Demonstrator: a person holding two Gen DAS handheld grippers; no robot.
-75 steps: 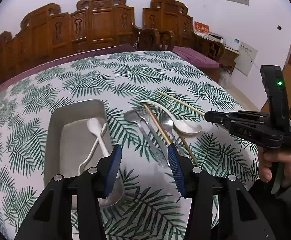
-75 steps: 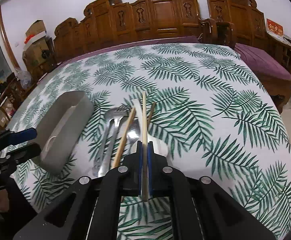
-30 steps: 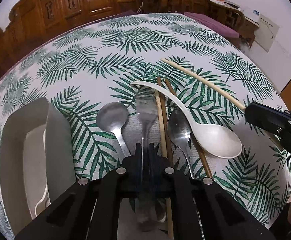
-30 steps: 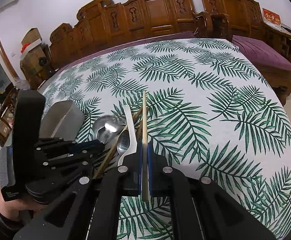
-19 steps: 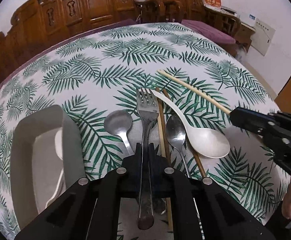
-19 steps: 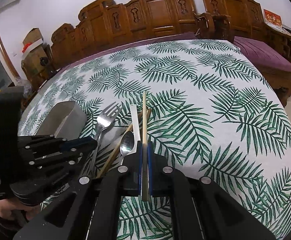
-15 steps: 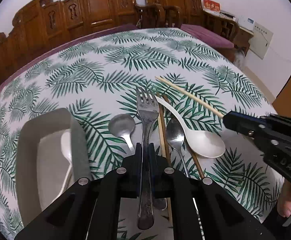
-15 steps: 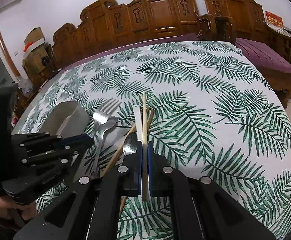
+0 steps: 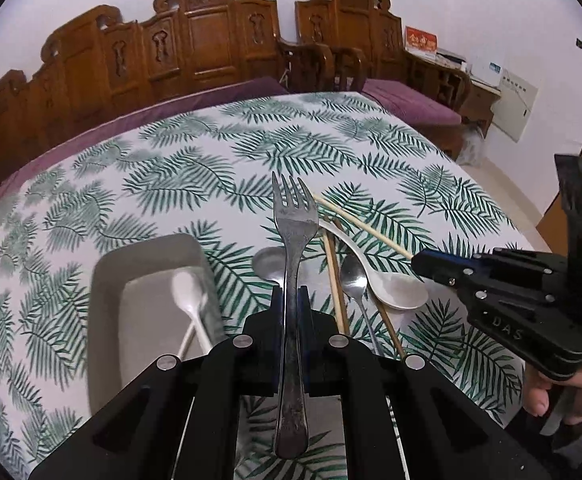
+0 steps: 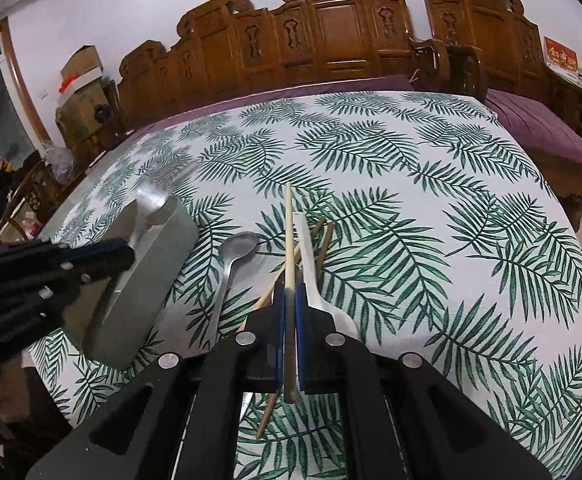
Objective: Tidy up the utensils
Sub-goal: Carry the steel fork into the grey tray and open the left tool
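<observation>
from the left wrist view, the left gripper (image 9: 291, 312) has its jaws pinched on the neck of a tarnished steel fork (image 9: 293, 240), whose long axis runs straight out along the fingers, tines away and clear of the palm-print tablecloth (image 9: 195, 168). the grey rectangular plastic tray (image 9: 107, 280), already holding a white plastic spoon (image 9: 187, 292), lies just left of and below the fork, so i judge the move ahead to be a leftward carry, and this hand is the nearer one. the right gripper (image 9: 419, 258) enters from the right.

from the right wrist view, the right gripper's jaws are clamped on a pale bamboo chopstick (image 10: 289, 240) pointing away along the fingers. the tray sits well off to its left, past a steel spoon (image 10: 231, 260) lying on the cloth.
</observation>
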